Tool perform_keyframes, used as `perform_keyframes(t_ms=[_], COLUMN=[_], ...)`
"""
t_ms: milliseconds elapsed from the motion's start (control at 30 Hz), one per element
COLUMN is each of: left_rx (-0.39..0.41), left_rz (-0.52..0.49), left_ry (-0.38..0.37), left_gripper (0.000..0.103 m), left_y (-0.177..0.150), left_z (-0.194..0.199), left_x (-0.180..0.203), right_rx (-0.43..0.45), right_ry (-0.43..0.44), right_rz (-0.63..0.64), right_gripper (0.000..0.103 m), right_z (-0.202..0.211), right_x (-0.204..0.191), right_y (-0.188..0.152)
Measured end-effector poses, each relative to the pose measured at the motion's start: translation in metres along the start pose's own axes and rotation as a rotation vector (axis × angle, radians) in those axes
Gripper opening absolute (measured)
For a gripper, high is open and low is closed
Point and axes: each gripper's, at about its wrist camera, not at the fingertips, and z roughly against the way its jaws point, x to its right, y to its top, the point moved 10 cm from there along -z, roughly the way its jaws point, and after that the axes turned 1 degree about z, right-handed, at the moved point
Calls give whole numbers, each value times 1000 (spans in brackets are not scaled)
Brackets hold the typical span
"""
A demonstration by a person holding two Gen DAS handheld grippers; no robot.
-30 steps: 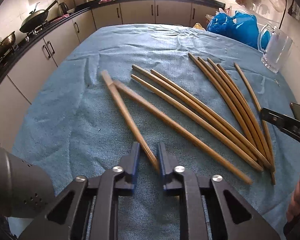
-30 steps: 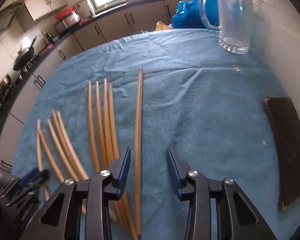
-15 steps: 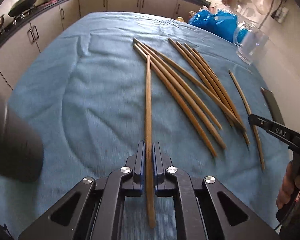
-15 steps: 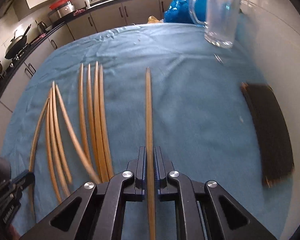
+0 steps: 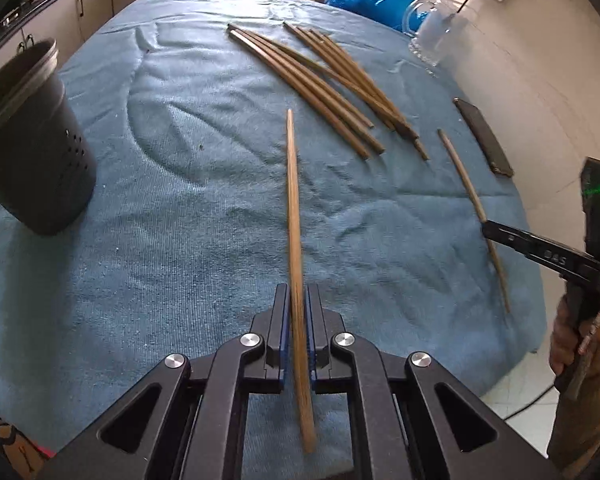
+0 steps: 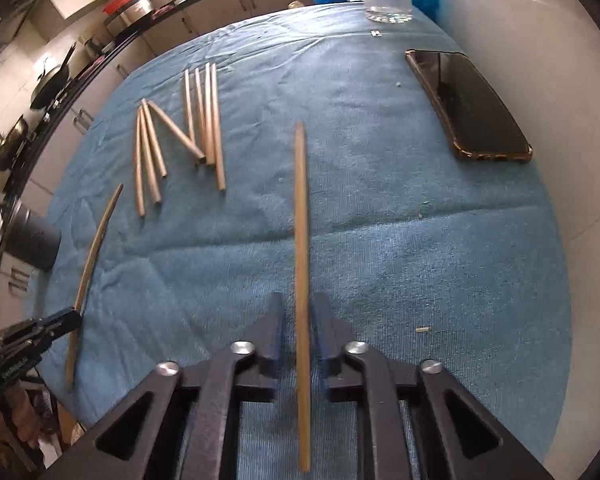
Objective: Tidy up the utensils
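the left wrist view looks steeply down from close above the near edge of the blue cloth (image 5: 180, 240) covering the table, facing the far edge with its cabinets. the right wrist view does the same from nearer the wall-side edge. both share the loose chopsticks (image 5: 320, 88) (image 6: 204, 120), the phone (image 5: 484, 136) (image 6: 468, 104) and the dark holder (image 5: 28, 140) (image 6: 32, 236).
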Motion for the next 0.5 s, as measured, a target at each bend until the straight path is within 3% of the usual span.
perform_keyframes(t_ms=[67,300,500], left_rx=[23,0,-66], left_rz=[-22,-68,-104], left_ry=[24,101,145], left_gripper=[7,7,7], left_y=[5,35,53], left_z=[7,-15,-34], left_x=[0,0,-5], right_rx=[9,-20,-121], right_ry=[-32,-89,-136], right_rz=[15,36,98], right_gripper=[41,41,41], right_z=[-1,-22,-36], right_x=[-1,4,-1], right_y=[4,32,48])
